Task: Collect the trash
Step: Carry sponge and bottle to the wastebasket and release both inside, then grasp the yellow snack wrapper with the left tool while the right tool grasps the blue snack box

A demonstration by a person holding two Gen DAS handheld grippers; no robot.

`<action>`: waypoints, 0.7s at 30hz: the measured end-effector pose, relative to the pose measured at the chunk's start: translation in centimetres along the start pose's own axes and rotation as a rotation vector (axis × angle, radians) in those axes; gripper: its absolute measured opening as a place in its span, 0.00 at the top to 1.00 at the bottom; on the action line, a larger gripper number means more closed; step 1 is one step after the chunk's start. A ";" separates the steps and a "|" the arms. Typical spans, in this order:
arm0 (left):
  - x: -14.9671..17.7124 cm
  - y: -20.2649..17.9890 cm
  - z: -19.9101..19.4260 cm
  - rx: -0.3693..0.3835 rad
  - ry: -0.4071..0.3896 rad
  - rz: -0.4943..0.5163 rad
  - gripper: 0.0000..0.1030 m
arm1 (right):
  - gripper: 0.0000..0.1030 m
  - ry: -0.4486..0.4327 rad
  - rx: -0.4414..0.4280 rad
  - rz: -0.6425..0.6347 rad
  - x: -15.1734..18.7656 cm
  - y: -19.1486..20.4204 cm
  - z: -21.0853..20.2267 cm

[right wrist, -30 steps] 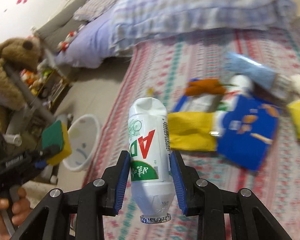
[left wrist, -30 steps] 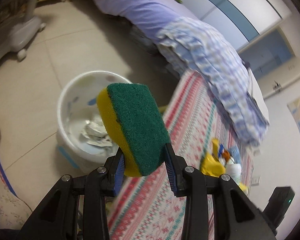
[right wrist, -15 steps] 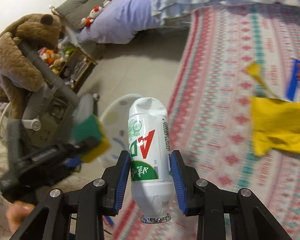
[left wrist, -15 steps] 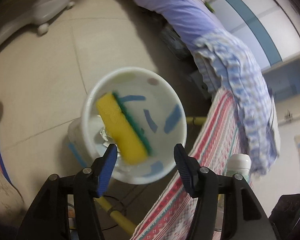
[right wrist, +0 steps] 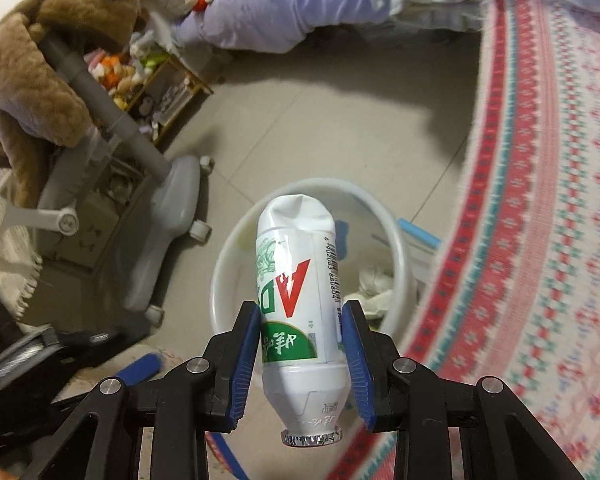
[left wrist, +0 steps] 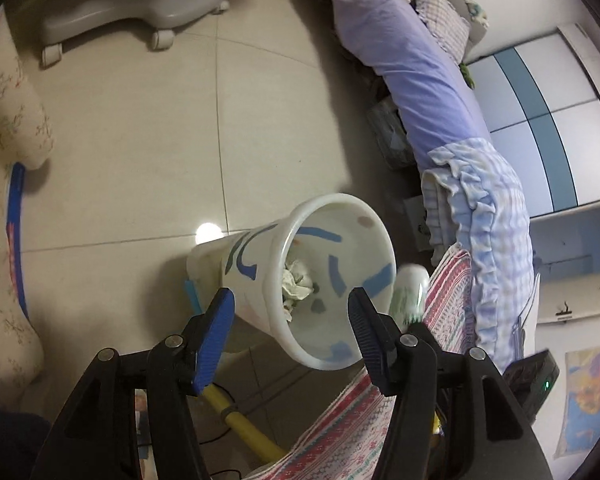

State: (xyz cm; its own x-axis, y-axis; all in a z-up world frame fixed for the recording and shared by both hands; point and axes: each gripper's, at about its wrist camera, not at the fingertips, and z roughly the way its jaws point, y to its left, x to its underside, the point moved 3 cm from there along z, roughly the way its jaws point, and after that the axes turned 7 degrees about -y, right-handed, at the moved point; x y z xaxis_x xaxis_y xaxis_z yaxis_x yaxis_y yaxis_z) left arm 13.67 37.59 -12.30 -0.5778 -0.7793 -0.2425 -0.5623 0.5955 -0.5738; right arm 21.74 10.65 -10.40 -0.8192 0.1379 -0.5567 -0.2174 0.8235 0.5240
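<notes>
A white trash bin (left wrist: 260,264) with blue marks stands on the tiled floor beside the bed; crumpled paper (left wrist: 297,280) lies in it. My left gripper (left wrist: 290,332) is open and empty, just above and in front of the bin's mouth. My right gripper (right wrist: 300,356) is shut on a white AD milk bottle (right wrist: 298,276), held upside down over the bin (right wrist: 384,216). The bottle also shows blurred at the bin's right rim in the left wrist view (left wrist: 408,292). The sponge is not visible.
A patterned red bedspread (right wrist: 540,240) borders the bin on the right. A grey wheeled chair base (left wrist: 132,4) stands on the floor beyond. A brown teddy bear (right wrist: 32,64) hangs on the chair. A yellow pole (left wrist: 244,428) lies under the bed edge.
My left gripper opened and dropped the yellow-green sponge into the bin, then drew back. My right gripper carried the bottle from over the bed to above the bin.
</notes>
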 end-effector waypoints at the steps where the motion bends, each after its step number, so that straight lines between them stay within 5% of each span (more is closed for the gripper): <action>1: 0.0 0.0 0.1 0.005 0.010 0.000 0.40 | 0.63 0.012 0.002 -0.013 0.0 0.4 0.9; 4: 0.2 -0.3 -0.2 0.020 0.014 0.015 0.40 | 0.62 0.019 0.019 -0.039 -0.4 1.3 2.6; 8: 0.4 -0.9 -0.2 0.018 0.014 0.038 0.40 | 0.41 -0.009 0.033 -0.052 -1.0 2.3 3.6; 21: 3.8 -5.1 -2.3 0.022 -0.026 0.185 0.40 | 0.38 -0.037 0.069 -0.144 1.3 0.8 -2.9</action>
State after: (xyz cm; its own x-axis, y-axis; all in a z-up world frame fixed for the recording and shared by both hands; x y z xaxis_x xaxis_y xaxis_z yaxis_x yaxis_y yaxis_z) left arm 12.98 32.04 -8.47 -0.6549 -0.6615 -0.3654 -0.4342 0.7251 -0.5345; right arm 18.93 9.90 -8.82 -0.7618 0.0343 -0.6469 -0.2936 0.8719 0.3919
